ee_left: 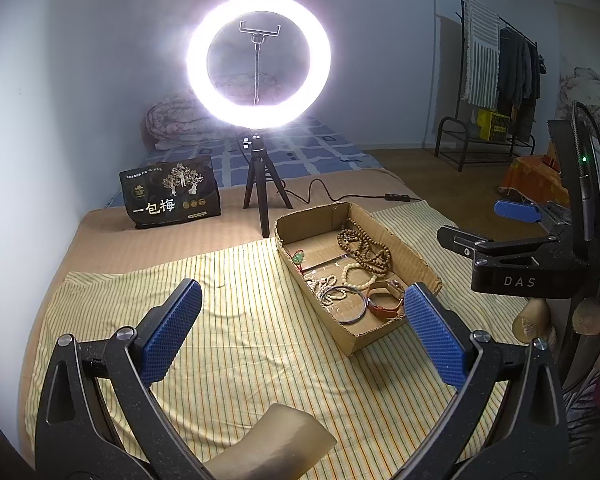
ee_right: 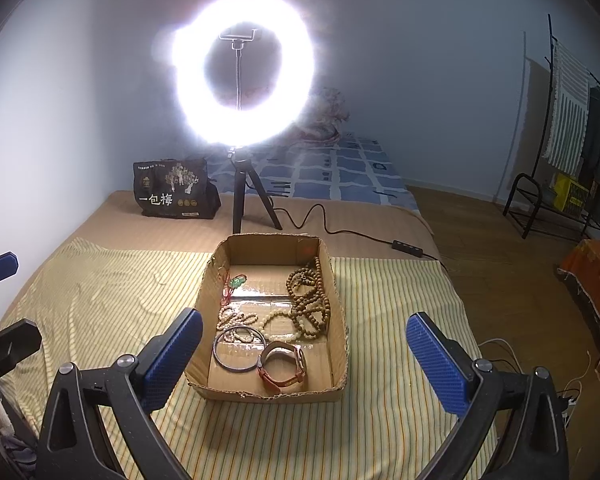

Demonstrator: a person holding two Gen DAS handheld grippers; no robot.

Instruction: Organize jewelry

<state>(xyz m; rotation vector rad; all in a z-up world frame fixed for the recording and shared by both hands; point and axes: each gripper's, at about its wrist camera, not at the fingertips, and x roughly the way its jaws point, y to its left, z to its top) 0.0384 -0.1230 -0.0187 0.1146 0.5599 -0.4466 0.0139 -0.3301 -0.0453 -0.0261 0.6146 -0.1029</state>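
A shallow cardboard box [ee_right: 336, 360] stands on the striped cloth and also shows in the left wrist view [ee_left: 412, 256]. In it lie a brown bead necklace [ee_right: 310, 300], pale bead bracelets [ee_right: 236, 320], a metal bangle [ee_right: 238, 348], a watch with a brown strap [ee_right: 284, 364] and a red cord with a green pendant [ee_right: 234, 282]. My right gripper [ee_right: 304, 356] is open and empty, hovering over the box's near end. My left gripper [ee_left: 300, 328] is open and empty, above the cloth left of the box. The right gripper also shows at the right of the left wrist view [ee_left: 500, 252].
A lit ring light on a tripod [ee_right: 244, 184] stands just behind the box, its cable [ee_right: 340, 228] running right. A black printed bag [ee_right: 172, 192] stands at the back left. The striped cloth [ee_right: 100, 300] covers the bed. A clothes rack [ee_right: 572, 152] is at the far right.
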